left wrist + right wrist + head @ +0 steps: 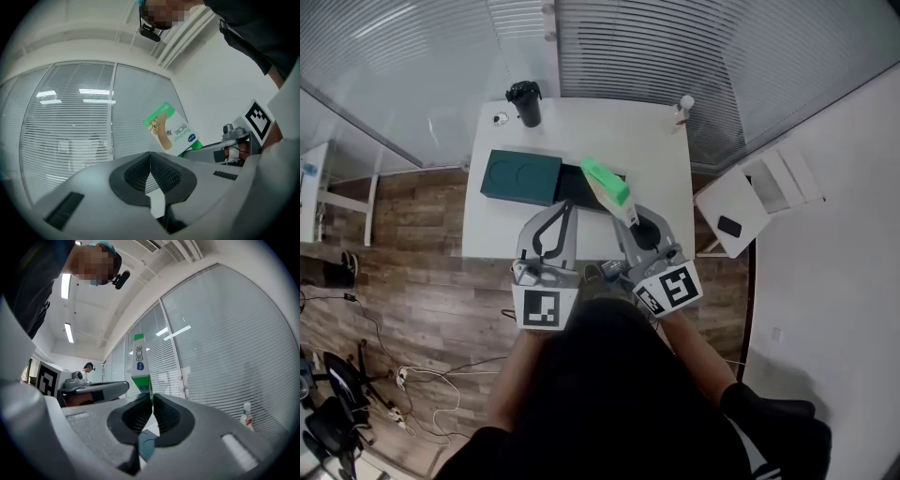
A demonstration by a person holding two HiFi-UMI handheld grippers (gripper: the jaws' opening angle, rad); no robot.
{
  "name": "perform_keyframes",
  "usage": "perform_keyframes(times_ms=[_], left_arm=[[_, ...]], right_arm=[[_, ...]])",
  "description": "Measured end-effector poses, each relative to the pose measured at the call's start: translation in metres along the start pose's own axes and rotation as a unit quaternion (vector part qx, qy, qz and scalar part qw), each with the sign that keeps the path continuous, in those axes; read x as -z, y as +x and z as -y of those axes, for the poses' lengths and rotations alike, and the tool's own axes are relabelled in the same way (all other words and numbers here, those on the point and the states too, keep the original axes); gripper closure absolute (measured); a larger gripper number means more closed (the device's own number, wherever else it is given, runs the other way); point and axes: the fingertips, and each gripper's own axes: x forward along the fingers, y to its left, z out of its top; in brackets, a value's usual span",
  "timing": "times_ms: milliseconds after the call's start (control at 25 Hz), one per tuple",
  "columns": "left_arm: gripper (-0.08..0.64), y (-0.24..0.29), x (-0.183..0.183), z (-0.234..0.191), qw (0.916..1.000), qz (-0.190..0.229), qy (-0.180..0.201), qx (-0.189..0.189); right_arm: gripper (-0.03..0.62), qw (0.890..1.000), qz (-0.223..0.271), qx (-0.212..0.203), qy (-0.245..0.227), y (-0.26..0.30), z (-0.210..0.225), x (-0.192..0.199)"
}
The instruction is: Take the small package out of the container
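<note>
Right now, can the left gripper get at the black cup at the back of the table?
Probably yes: the left gripper is empty, and only the low dark green box lies between it and the black cup, though its jaws are shut.

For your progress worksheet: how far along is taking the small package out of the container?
Done: the small package is up out of the dark container, in the air. In hand: the right gripper is shut on its lower edge; the left gripper is shut, empty. Left: setting it down, probably on the table.
</note>
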Motion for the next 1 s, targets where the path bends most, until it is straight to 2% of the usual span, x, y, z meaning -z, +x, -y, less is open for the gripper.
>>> perform_keyframes(times_ms=[320, 440, 520, 760, 1000], left_arm=[[0.561, -0.009, -0.008, -0.021, 0.9994, 0.025, -0.011, 0.022], [0.561, -0.007, 0.004, -0.019, 0.9988, 0.014, -0.030, 0.036], [0.561, -0.010, 0.010, -0.016, 0.9985, 0.016, -0.029, 0.045], [0.561, -0.025, 0.033, -0.017, 0.9966, -0.016, -0.072, 0.038], [0.561, -0.038, 0.040, -0.016, 0.9965, -0.030, -0.073, 0.027]], right_arm=[[0.589, 0.999, 0.009, 0.047, -0.010, 0.005, -0.011, -0.004], [0.589, 0.998, 0.011, 0.066, -0.010, 0.007, -0.010, 0.001], [0.589, 0.997, 0.005, 0.076, -0.003, 0.005, -0.012, 0.010], [0.589, 0.997, -0.017, 0.077, 0.001, 0.002, -0.025, 0.027], [0.589, 0.997, -0.023, 0.074, 0.010, 0.003, -0.025, 0.030]])
